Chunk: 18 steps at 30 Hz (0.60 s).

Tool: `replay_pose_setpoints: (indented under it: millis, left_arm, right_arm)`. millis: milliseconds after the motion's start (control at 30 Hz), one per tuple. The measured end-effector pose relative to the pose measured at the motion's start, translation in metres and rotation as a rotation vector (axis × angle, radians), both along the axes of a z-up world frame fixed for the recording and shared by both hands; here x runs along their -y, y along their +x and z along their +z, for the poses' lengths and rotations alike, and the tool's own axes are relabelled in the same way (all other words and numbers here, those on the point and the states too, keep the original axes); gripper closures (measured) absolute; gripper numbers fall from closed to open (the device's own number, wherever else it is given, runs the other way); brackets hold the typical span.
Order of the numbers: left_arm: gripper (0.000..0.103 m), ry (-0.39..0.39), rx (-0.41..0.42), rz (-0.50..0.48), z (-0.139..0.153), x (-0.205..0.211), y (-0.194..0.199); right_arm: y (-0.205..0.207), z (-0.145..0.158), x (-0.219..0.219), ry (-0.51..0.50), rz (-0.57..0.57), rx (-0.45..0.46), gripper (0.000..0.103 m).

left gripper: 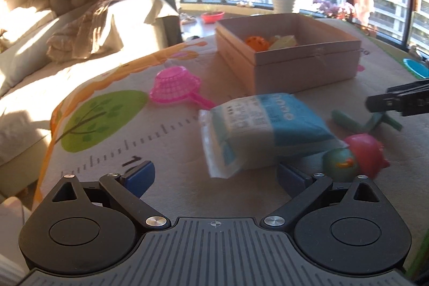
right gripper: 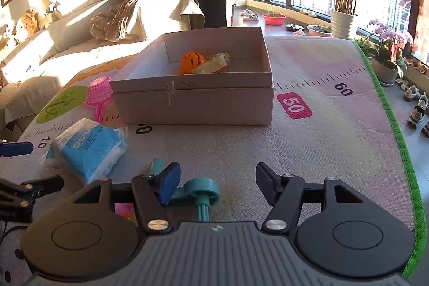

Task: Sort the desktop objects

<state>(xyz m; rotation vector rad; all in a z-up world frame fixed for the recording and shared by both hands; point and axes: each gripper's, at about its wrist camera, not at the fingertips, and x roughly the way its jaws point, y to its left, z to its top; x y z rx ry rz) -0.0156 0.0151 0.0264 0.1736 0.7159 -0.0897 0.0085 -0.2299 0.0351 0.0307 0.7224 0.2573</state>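
My right gripper [right gripper: 211,184] gapes empty above the teal scissors [right gripper: 199,192] at lower centre; my left gripper [left gripper: 214,174], equally open, nears the tissue pack [left gripper: 262,127]. A skewed close could nudge the scissors aside.

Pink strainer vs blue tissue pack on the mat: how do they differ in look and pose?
The pink strainer is rigid openwork plastic with a handle; the tissue pack is a soft blue and white packet in clear wrap. The strainer sits upside down, bowl rim on the mat; the pack lies on a broad side. The strainer sits close by the cardboard box; the pack lies nearer the grippers. Both rest on the mat, outside the box, ungripped.
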Motion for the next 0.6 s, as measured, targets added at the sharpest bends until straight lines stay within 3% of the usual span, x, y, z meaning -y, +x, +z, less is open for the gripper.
replay_pose_setpoints:
  millis: [133,300,500,600]
  left_arm:
    - [0.003,-0.002,-0.020,0.084,0.000,-0.021,0.008]
    - [0.003,-0.006,-0.016,0.072,0.004,-0.021,0.004]
    - [0.003,0.003,-0.011,0.039,0.008,-0.012,0.001]
    - [0.003,0.002,-0.002,0.045,0.012,-0.011,-0.002]
  right_arm:
    - [-0.008,0.006,-0.006,0.046,0.072,0.000,0.037]
    - [-0.012,0.004,-0.020,0.009,0.131,0.002,0.031]
    - [0.002,-0.004,-0.007,-0.110,-0.029,0.053,0.030]
    - [0.003,-0.003,0.006,-0.081,-0.061,0.043,0.030]
